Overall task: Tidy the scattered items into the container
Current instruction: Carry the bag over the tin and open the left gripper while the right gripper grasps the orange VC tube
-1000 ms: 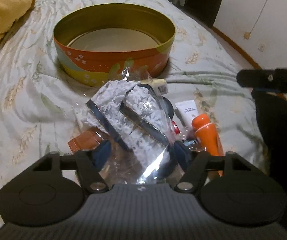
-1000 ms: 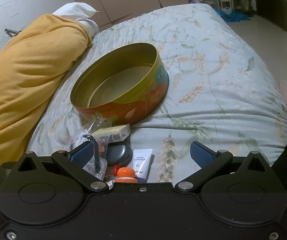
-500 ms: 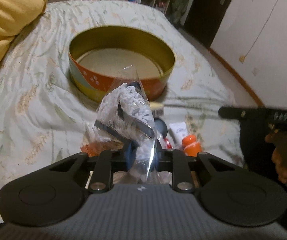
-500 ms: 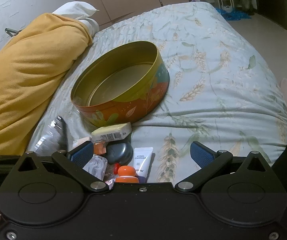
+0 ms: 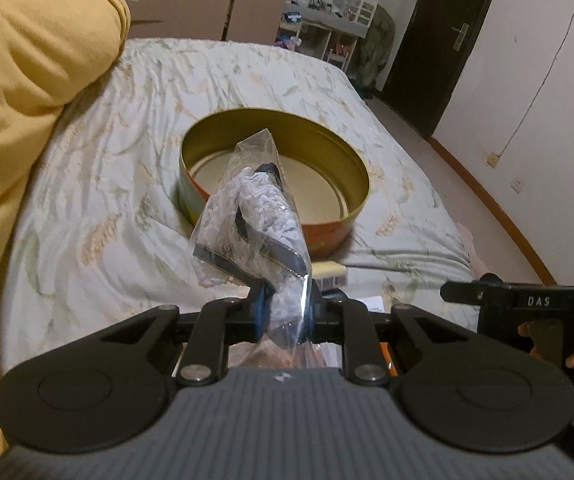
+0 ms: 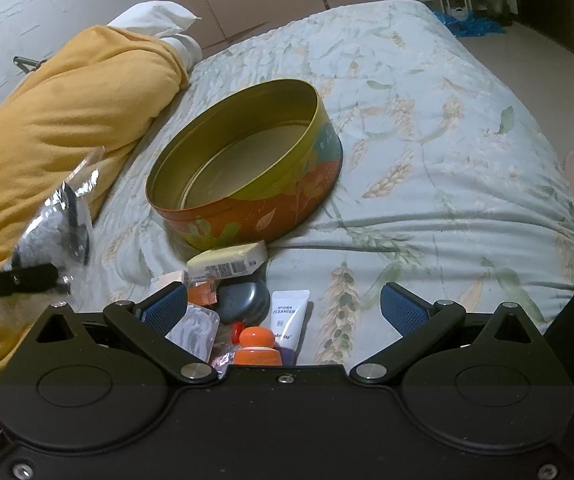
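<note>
Left wrist view: left tongs [image 5: 285, 312] clamp a plastic bag [image 5: 253, 220] hiding the tin's [image 5: 327, 236] near wall; right tongs [image 6: 283, 312] gape.

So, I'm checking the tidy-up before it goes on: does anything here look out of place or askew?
The round tin is empty and upright. A small heap of toiletries lies loose on the bedspread just outside it. The left gripper holds a plastic bag above the bed.
</note>
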`<state>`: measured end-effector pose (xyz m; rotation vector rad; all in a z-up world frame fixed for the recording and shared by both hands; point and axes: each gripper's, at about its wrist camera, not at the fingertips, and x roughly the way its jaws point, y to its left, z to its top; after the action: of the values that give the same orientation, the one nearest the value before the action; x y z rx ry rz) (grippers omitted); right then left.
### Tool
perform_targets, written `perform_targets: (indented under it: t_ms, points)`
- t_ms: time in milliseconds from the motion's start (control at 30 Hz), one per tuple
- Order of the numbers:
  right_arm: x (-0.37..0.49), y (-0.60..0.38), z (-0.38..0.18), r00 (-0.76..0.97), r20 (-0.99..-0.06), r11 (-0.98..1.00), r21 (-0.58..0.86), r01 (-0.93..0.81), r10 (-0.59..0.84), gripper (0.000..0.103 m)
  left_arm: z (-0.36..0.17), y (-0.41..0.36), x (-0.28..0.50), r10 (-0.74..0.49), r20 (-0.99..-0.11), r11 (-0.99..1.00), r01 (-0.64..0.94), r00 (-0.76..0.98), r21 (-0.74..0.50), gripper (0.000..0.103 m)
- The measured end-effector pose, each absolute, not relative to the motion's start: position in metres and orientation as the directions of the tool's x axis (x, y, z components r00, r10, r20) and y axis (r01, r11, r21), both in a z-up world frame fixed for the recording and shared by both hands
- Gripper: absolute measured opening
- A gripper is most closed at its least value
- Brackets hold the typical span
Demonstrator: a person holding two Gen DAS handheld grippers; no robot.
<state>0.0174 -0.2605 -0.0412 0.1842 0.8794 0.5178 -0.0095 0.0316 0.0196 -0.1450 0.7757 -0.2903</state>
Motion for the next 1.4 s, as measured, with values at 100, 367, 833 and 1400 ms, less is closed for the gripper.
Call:
perform_targets:
  t_ms: [100, 367, 833, 1400]
  points:
    - [0.017, -0.256, -0.042, 0.512, -0.697, 0.861, 0.348, -0.372, 0.503, 0.103, 0.025, 0.034, -0.006, -0.301, -0.66, 0.953, 0.2, 0.688, -0.226, 0.022]
    - [0.016, -0.239, -0.049, 0.434, -0.733, 0.833, 0.333, -0.442, 0.523, 0.103, 0.039, 0.031, 0.011, -0.289, -0.648, 0.957, 0.226, 0.705, -0.182, 0.022]
    - [0.01, -0.206, -0.065, 0.309, -0.796, 0.778, 0.293, -0.555, 0.52, 0.103, 0.061, 0.018, 0.061, -0.265, -0.635, 0.961, 0.251, 0.725, -0.115, 0.022]
    - [0.016, -0.193, -0.081, 0.241, -0.846, 0.783, 0.283, -0.555, 0.476, 0.099, 0.054, -0.006, 0.118, -0.24, -0.682, 0.96, 0.273, 0.691, -0.061, 0.022]
